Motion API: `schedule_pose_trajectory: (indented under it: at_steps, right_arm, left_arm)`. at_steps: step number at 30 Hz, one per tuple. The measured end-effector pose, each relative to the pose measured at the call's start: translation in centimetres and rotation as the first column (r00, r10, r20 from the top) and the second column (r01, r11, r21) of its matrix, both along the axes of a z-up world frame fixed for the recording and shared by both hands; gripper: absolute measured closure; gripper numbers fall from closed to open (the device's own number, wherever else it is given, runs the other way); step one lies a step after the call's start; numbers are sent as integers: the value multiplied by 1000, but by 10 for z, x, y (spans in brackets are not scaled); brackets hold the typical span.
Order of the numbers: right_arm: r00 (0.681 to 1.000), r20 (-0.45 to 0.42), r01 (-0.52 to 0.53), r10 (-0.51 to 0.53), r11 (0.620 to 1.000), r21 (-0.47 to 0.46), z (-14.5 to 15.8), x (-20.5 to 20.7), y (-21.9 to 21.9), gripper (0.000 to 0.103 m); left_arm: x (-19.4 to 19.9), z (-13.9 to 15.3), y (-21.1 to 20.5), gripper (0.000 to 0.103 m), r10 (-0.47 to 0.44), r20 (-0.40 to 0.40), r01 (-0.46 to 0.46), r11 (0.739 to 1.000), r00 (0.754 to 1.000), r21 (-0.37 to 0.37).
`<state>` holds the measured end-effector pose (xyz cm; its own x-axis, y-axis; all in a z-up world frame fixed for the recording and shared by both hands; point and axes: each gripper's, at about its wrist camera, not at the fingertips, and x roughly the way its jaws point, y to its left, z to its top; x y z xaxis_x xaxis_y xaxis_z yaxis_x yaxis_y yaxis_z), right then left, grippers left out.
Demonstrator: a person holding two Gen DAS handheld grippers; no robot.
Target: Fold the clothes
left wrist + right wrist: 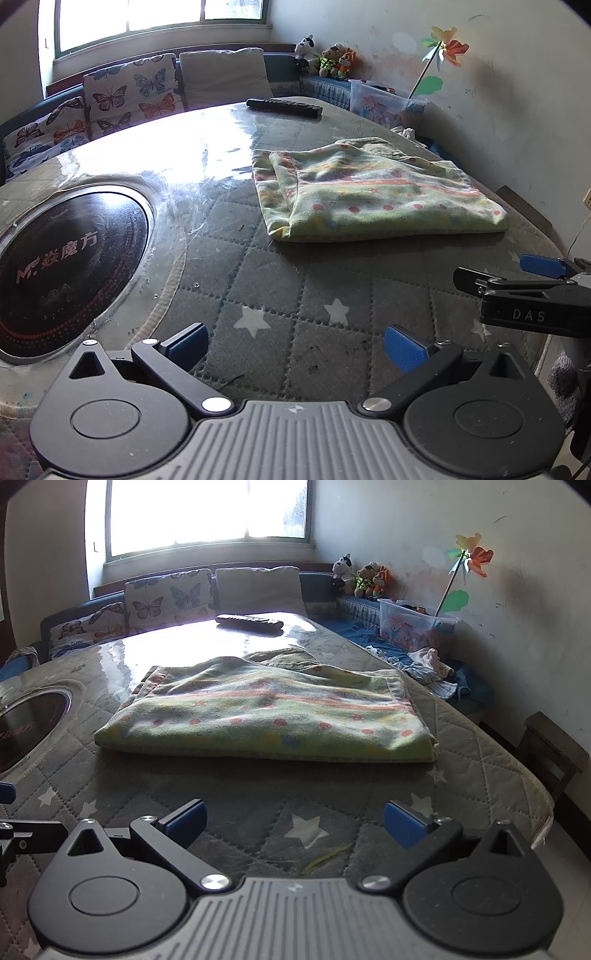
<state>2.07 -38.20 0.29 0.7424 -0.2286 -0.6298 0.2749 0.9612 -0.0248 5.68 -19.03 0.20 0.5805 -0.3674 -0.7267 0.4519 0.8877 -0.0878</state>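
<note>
On the table, left view: the cloth lies folded, far side & to the right, well apart from the left gripper. Its jaws stand wide apart, nothing in them. The right gripper pokes in at the right edge; can't tell its state here. A remote sits farther back, near the window side.

Right view: cloth is straight ahead, right gripper spread wide w/ nothing held. Looks like 1 more fold is left. To do it well, I'd pinch both near corners at once, lift low, lay edge on edge, keep clear of the cooker.
</note>
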Motion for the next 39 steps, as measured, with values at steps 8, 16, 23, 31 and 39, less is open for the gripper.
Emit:
schedule_pose_trajectory:
  at_steps: [8, 16, 23, 31, 39]
  right_arm:
    - [1000, -7, 4, -4, 1000, 9, -3, 1, -2, 0]
    - [1000, -11, 1, -1, 1000, 12, -4, 5, -2, 0]
    - [1000, -18, 5, -4, 1000, 13, -6, 8, -3, 0]
    - [1000, -25, 7, -7, 1000, 15, -6, 14, -4, 0]
    - [999, -33, 8, -8, 1000, 18, -7, 21, -6, 0]
  left_arm:
    - [0, -3, -3, 0, -6, -5, 6, 1000, 1000, 7]
    - [3, -5, -6, 0, -12, -11, 12, 1000, 1000, 12]
    - [5, -6, -10, 0, -19, -14, 19, 1000, 1000, 15]
    - [10, -5, -14, 0, -30, -15, 30, 999, 999, 20]
    - [18, -3, -19, 0, -40, -10, 40, 999, 999, 25]
